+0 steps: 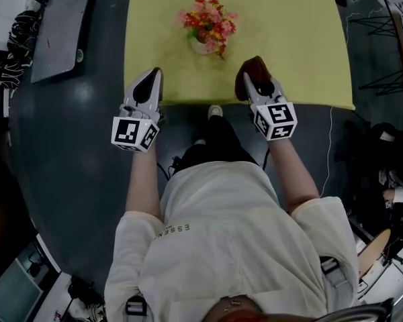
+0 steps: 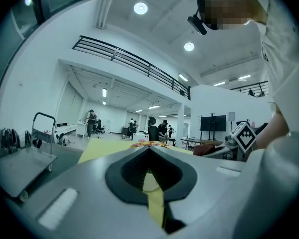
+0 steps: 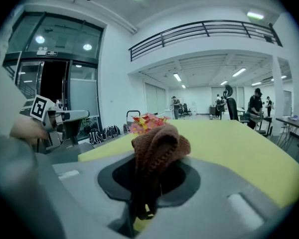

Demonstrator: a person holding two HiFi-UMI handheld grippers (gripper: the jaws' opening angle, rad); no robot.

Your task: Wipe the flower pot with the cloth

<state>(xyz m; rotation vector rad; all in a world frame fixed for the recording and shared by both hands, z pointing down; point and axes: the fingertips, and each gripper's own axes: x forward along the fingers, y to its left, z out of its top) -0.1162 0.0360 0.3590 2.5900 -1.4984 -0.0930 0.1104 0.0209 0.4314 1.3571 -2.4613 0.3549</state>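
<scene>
Person's white shirt sits lowest in head view. Left gripper is closed and empty; right gripper clamps the brown knitted cloth, which hides the upright flower pot, mid yellow table, in right gripper view.

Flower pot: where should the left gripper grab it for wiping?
Probably the flower pot by its low white wall, coming in level from the head view's left: the flowers overhang the rim, blocking a top grasp; the left gripper must open first.
</scene>
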